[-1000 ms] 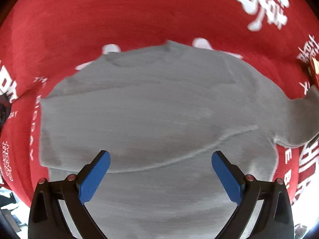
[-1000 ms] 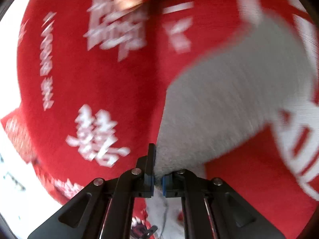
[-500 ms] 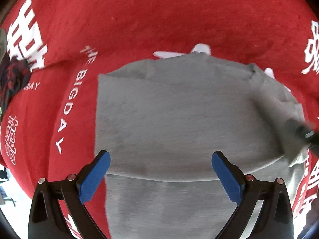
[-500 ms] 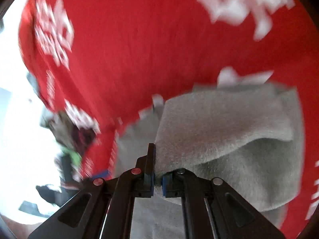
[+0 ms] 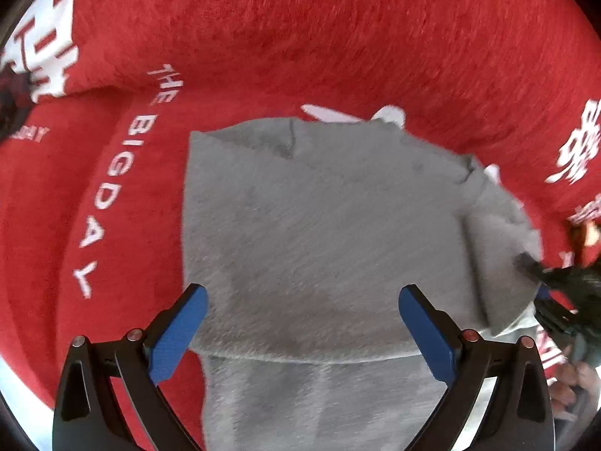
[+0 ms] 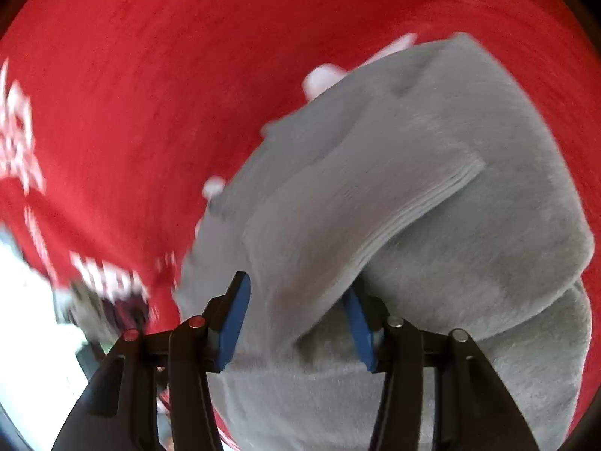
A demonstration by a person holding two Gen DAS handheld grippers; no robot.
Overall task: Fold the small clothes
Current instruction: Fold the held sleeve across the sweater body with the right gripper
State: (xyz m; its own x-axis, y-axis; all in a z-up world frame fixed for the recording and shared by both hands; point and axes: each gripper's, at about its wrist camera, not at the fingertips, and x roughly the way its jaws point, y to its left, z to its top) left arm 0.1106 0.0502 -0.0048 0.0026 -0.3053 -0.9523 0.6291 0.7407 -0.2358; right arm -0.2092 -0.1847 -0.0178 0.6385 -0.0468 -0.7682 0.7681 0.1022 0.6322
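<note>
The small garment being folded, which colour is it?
Plain grey garment, clearest in the left wrist view.

Left gripper (image 5: pixel 300 323) hangs wide open over the grey garment (image 5: pixel 323 233), pads clear of it. Red cloth (image 5: pixel 263 37) all around; right gripper (image 5: pixel 544 289) at the garment's right edge.

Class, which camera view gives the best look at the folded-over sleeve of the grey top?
The right wrist view: the sleeve fills the centre, lying between the opening right tongs. The left wrist view shows it only blurred at the right edge.
</note>
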